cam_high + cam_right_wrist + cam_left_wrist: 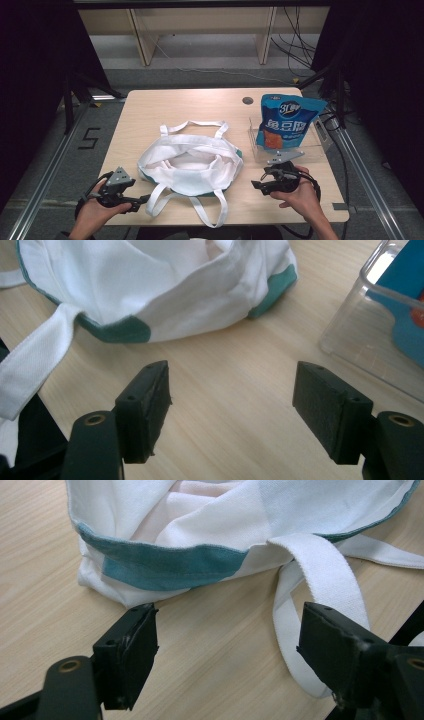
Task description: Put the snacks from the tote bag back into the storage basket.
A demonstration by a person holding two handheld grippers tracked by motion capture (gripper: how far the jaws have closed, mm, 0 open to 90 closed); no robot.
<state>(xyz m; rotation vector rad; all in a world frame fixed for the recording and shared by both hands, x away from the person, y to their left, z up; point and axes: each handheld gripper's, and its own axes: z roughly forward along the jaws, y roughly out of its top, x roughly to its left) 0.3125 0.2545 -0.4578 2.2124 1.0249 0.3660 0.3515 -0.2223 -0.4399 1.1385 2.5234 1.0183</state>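
A white cloth tote bag (190,165) with teal trim lies open-mouthed in the middle of the wooden table (165,105), its straps spread front and back. My left gripper (141,201) rests at the bag's front left corner, open, with bare table between its fingers. In the left gripper view the bag (200,525) lies just ahead and a white strap (320,575) loops by the right jaw of that gripper (230,645). My right gripper (258,184) is open to the right of the bag and points toward it. In the right gripper view its jaws (232,400) hold nothing.
A clear plastic box (305,150) stands at the table's right, with a blue snack packet (287,122) upright in it. The box (360,335) and packet (410,335) appear at the right of the right gripper view. A cable hole (247,100) sits near the far edge.
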